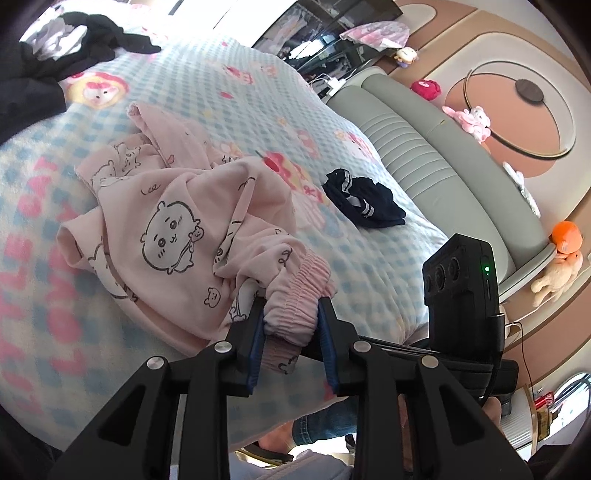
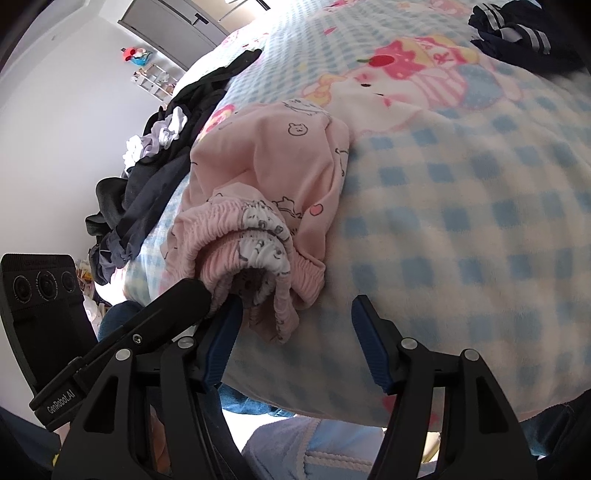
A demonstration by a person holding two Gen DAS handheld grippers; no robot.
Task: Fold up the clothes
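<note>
Pink pajama pants (image 1: 177, 221) printed with cartoon animals lie crumpled on the checked blanket (image 1: 229, 92). My left gripper (image 1: 291, 307) is shut on their gathered elastic waistband (image 1: 295, 321) at the near edge of the bed. In the right wrist view the same waistband (image 2: 258, 236) bunches up just ahead of my right gripper (image 2: 297, 310). That gripper is open; a fold of the pants (image 2: 273, 166) hangs by its left finger (image 2: 221, 332), and the right finger (image 2: 369, 339) is over bare blanket (image 2: 480, 221). One finger of the left gripper (image 2: 177, 295) reaches into the waistband from the left.
A navy garment with white stripes (image 1: 365, 199) (image 2: 517, 29) lies further along the bed. A pile of dark clothes (image 1: 55, 55) (image 2: 147, 184) sits at the far side. A grey padded headboard (image 1: 424, 147) with plush toys (image 1: 472, 118) borders the bed. A person's jeans (image 1: 321, 428) show below.
</note>
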